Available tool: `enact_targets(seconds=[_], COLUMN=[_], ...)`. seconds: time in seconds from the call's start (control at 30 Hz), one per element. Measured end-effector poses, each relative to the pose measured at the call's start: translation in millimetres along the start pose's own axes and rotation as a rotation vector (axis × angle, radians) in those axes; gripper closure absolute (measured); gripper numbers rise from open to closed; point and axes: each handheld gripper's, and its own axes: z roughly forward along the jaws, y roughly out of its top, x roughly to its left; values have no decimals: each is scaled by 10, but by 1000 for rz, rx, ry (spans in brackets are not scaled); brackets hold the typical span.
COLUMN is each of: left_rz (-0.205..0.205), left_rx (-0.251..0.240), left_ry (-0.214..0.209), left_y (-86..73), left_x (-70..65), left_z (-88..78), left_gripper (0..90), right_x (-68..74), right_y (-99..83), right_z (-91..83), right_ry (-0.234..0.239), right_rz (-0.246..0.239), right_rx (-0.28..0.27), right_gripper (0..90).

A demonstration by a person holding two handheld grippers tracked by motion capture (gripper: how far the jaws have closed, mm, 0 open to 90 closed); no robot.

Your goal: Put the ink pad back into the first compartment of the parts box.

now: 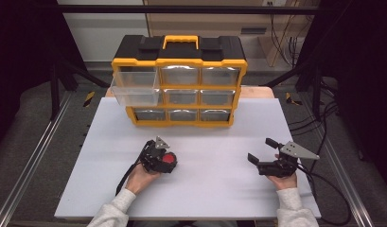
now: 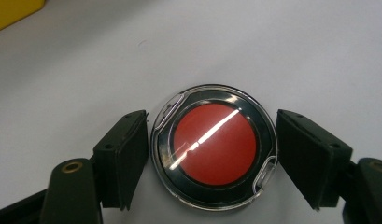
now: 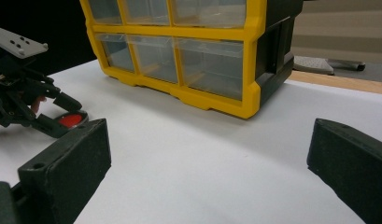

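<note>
A round red disc in a clear, dark-rimmed case lies flat on the white table sheet. My left gripper is lowered over it, and its two black pads touch the case's rim on opposite sides, so it is shut on the case. The same case and the left gripper appear far left in the right gripper view. My right gripper rests at the right of the sheet, open, with nothing between its jaws. A yellow and black drawer organizer stands at the back.
The organizer's top-left clear drawer is pulled out toward me; the other drawers are pushed in. Cables trail off the table's right side. Bare sheet lies between the two grippers and in front of the organizer.
</note>
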Motion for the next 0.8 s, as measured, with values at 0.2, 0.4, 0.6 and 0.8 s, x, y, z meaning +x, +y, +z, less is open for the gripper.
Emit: enact_targets(seconds=[0.2, 0.4, 0.6, 0.8], left_rz=[0, 0, 1, -4], left_rx=[10, 11, 6, -17], left_ry=[-3, -5, -5, -7], left_y=[16, 18, 18, 29], left_x=[-6, -2, 2, 8], left_z=[-2, -3, -7, -56], left_gripper=[291, 294, 294, 295], right_x=[-1, -1, -2, 0], right_y=[-5, -6, -7, -7], right_z=[9, 11, 13, 14], right_ry=[-1, 0, 1, 3], right_rz=[-6, -7, -7, -5], right_rx=[1, 5, 11, 16], right_gripper=[3, 3, 3, 3])
